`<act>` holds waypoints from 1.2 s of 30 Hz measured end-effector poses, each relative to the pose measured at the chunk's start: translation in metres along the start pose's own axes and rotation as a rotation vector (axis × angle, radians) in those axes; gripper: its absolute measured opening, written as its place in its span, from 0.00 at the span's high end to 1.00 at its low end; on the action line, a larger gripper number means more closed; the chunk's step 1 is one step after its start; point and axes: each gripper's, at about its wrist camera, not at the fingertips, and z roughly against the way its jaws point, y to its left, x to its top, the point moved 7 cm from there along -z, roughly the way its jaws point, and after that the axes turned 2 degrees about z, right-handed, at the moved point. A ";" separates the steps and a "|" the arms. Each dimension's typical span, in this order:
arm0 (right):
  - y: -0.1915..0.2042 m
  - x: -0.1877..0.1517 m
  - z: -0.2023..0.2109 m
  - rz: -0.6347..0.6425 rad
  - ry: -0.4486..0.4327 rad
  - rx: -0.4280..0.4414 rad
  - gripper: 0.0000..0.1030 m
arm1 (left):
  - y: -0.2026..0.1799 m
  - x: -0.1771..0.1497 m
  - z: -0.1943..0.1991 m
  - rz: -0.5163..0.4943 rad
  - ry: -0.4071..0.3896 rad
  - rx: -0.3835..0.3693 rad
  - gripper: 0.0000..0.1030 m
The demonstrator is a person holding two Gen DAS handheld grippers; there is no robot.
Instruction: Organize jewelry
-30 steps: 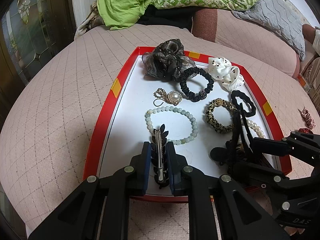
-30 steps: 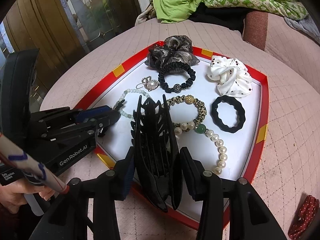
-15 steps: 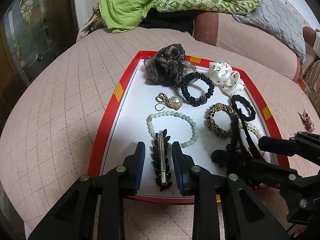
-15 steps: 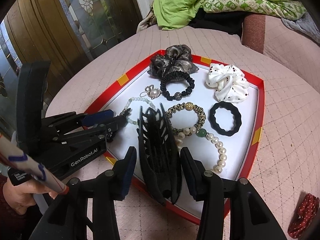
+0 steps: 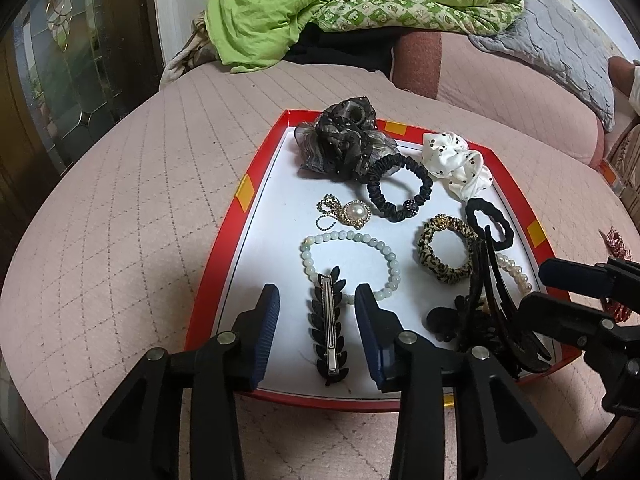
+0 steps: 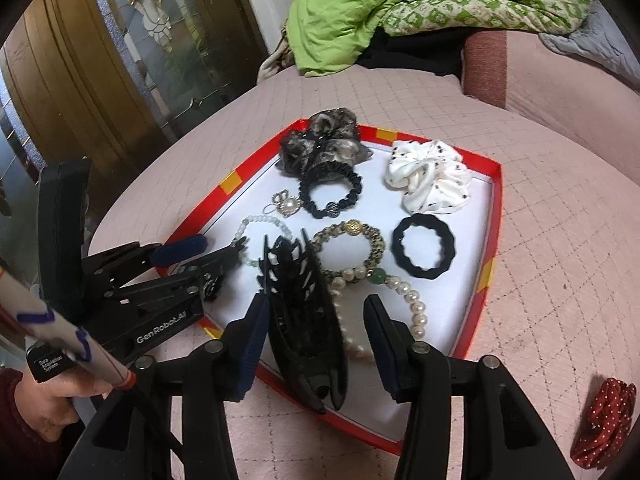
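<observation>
A black leaf-shaped hair clip (image 5: 329,332) lies flat on the white floor of the red-rimmed tray (image 5: 218,260), near its front edge. My left gripper (image 5: 318,330) straddles it with jaws opening, both blue pads clear of the clip. A big black claw clip (image 6: 304,328) stands on the tray's front corner between the opening jaws of my right gripper (image 6: 316,342); it leans by the left pad, while the right pad is well apart. In the left wrist view the claw clip (image 5: 484,312) sits at the tray's right front, in front of the right gripper (image 5: 536,290).
The tray also holds a jade bead bracelet (image 5: 344,234), a pearl brooch (image 5: 355,213), a pearl necklace (image 6: 412,300) and several scrunchies and hair ties. A red dotted hair piece (image 6: 604,420) lies on the pink quilt to the right. A green blanket (image 5: 320,0) is heaped behind.
The left jaws, shut on the leaf clip a second ago, have spread and left it lying on the tray. The right jaws have widened around the claw clip.
</observation>
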 end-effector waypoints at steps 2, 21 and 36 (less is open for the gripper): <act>-0.003 0.001 0.001 -0.009 -0.006 -0.008 0.47 | 0.000 0.000 0.000 -0.001 -0.002 0.001 0.62; -0.029 0.001 0.047 -0.061 -0.097 -0.260 0.29 | -0.010 0.013 0.090 0.047 -0.317 0.055 0.09; 0.029 -0.048 0.175 -0.018 -0.321 -0.426 0.12 | -0.017 -0.053 0.208 0.006 -0.427 0.140 0.00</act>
